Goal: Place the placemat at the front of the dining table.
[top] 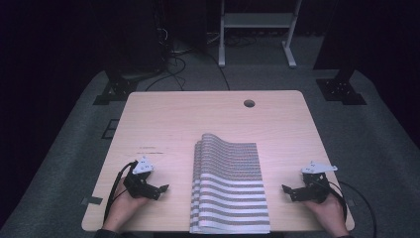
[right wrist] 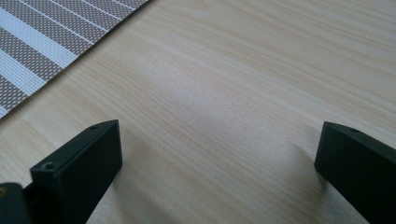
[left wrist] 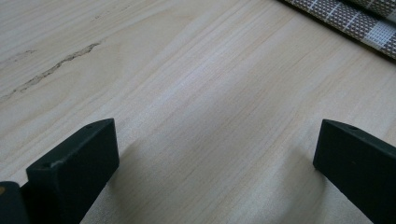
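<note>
Two grippers rest either side of a striped placemat stack.

The striped placemats [top: 230, 186] lie at the counter's [top: 173, 119] near middle, far edge curling upward. The left gripper [top: 157, 191] sits left of them, the right gripper [top: 291, 192] right, both apart from them, jaws spread wide and holding nothing.

One striped mat [top: 230, 186], two claws [top: 157, 190] [top: 289, 191], one table [top: 163, 119].
</note>
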Available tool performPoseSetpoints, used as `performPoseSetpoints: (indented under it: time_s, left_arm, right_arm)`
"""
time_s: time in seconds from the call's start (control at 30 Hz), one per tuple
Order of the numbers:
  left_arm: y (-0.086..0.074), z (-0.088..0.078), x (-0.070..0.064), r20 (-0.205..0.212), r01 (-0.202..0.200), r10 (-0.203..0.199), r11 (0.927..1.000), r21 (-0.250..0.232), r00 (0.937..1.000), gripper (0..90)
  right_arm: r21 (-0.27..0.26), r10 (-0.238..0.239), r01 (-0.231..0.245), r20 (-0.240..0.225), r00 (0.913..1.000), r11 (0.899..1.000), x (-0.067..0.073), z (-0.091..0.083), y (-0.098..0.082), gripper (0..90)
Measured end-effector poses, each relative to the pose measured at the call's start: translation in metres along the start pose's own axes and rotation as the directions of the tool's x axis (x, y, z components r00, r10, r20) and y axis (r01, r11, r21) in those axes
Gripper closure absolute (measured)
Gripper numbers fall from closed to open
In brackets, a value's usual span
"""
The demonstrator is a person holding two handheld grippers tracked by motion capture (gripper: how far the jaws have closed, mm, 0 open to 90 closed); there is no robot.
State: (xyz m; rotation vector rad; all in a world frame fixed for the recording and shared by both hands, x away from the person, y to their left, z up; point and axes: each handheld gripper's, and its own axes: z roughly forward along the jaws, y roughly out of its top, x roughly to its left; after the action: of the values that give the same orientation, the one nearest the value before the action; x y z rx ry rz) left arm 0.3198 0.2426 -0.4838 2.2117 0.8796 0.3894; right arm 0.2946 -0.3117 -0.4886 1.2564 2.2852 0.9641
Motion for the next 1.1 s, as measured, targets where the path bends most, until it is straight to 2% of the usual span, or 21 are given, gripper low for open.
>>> performPoseSetpoints:
  time_s: [0.13,0.4,0.57,0.67,0.7,0.77,1.1]
  left_arm:
    - [0.000,0.000,-0.002,-0.013,0.013,-0.013,0.9999,-0.001,0.9998,0.0]
    - [-0.001,-0.001,-0.005,-0.008,0.007,-0.007,1.0000,0.000,0.9999,0.0]
    - [-0.004,-0.004,-0.005,-0.008,0.007,-0.007,1.0000,-0.001,0.9999,0.0]
    - [-0.004,-0.004,-0.006,-0.009,0.008,-0.008,1.0000,0.001,0.9999,0.0]
    - [-0.005,-0.005,-0.006,-0.008,0.009,-0.009,1.0000,0.000,0.9999,0.0]
    - [-0.005,-0.005,-0.006,-0.008,0.009,-0.009,1.0000,0.000,0.9999,0.0]
    - [-0.005,-0.005,-0.006,-0.007,0.009,-0.009,1.0000,0.000,0.9999,0.0]
  right_arm:
    - [0.000,-0.003,0.003,0.000,1.0000,1.000,0.000,0.000,0.000,0.0]
    - [-0.002,-0.002,0.002,-0.011,0.9999,1.000,0.002,-0.003,0.000,0.0]
    - [-0.041,-0.012,0.011,-0.021,0.9997,0.999,0.006,-0.007,0.007,0.0]
    - [-0.047,-0.017,0.016,-0.026,0.9995,0.999,0.007,-0.007,0.009,0.0]
    - [-0.052,-0.026,0.024,-0.029,0.9993,0.998,0.009,-0.007,0.011,1.9]
    - [-0.065,-0.045,0.042,-0.045,0.9980,0.997,0.009,-0.008,0.014,13.1]
    - [-0.085,-0.050,0.042,-0.090,0.9947,0.995,0.011,-0.010,0.024,15.2]
